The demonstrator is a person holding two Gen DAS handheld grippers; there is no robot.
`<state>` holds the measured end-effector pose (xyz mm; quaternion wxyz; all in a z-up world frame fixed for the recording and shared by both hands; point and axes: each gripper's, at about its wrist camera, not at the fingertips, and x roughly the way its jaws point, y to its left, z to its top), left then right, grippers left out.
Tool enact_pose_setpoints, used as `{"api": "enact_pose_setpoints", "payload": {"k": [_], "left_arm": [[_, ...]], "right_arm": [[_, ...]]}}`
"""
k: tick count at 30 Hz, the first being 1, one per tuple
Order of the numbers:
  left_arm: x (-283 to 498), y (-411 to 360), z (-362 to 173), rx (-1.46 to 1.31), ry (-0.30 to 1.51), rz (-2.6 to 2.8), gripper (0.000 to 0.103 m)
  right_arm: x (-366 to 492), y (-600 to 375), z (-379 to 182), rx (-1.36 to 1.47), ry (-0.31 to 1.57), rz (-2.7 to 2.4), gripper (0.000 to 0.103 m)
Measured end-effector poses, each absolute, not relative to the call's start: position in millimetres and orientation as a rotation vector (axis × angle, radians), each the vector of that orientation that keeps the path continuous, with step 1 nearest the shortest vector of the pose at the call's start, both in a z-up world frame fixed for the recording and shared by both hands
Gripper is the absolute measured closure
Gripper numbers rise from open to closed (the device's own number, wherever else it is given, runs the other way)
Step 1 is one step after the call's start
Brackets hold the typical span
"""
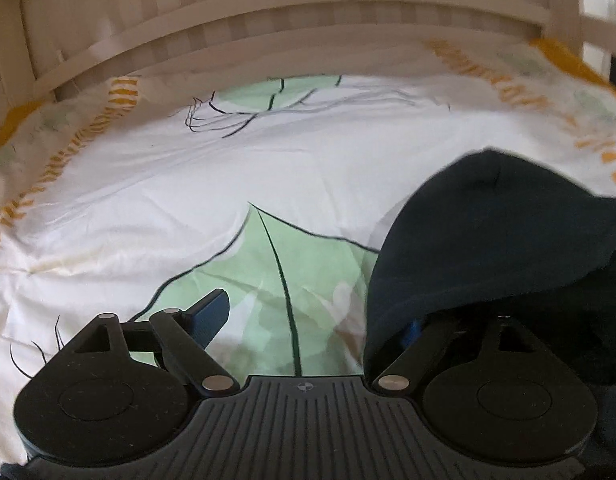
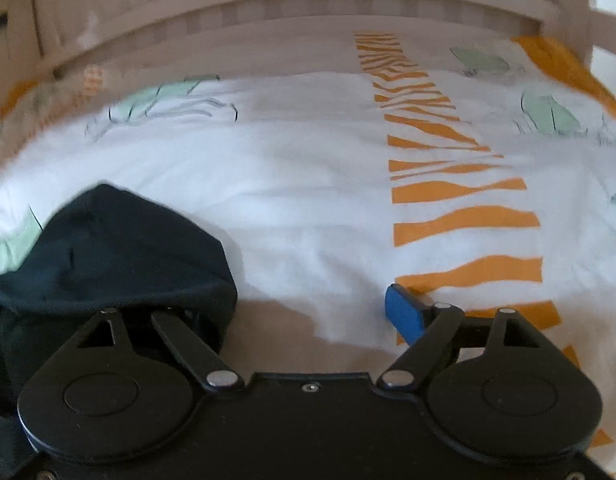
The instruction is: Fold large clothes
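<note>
**Status: Garment Draped Over Both Tools, Fold Not Confirmed**

**Tool state.** The left gripper has its jaws set wide apart. Its left finger is fully exposed; the right finger is covered by cloth, and only a small blue edge shows beneath the hem. The right gripper is also spread wide. Its right finger is bare; the left finger is hidden under cloth. In neither view is fabric pinched between two pads, so neither tool is judged to be clamping anything.

**Location of the work item.** The dark garment lies bunched on the bed cover, at the right of the left wrist view and at the left of the right wrist view. It therefore sits between the two tools, at the near edge, draping over the inner finger of each. The slatted headboard stands at the far side.

**Progress assessment.** Only a rounded, rumpled mound of the garment is visible; no flat panel, straight crease or stacked layer can be confirmed. Judged from this, folding is at an early or intermediate stage. Remaining work likely includes spreading the cloth flat, taking hold of edges and laying them over.
</note>
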<state>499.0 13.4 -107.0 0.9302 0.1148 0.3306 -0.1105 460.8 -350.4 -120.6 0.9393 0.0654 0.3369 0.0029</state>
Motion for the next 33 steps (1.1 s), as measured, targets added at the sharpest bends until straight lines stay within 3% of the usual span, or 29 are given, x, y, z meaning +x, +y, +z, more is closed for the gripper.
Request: {"api": "enact_pose_setpoints", "payload": {"k": [13,17,18,21,25,28,33], "left_arm": [[469,60,-63,0.073,0.682,-0.355,0.02],[468,51,-48,-0.018,0.614,-0.361,0.02],[471,44,-49,-0.025,0.609,-0.353,0.019],[477,23,-57,-0.033,0.624,-0.323,0.019],[483,11,-87,-0.037,0.695,-0.259,0.019],[489,15,-119,-0.017,0.795,-0.199,0.019],[487,37,-149,-0.132,0.763,-0.218,0.012]], "right_arm": [[413,-371,-106,0.134,0.718,0.115,0.014],[399,-372,-86,0.194,0.622,0.142,0.014],[401,-369,-80,0.221,0.596,0.152,0.015],[416,-352,-73,0.24,0.57,0.166,0.032],[443,-336,-93,0.255,0.657,0.141,0.05],[453,-331,-124,0.204,0.772,0.073,0.052],[440,-345,-140,0.28,0.691,0.095,0.053]]}}
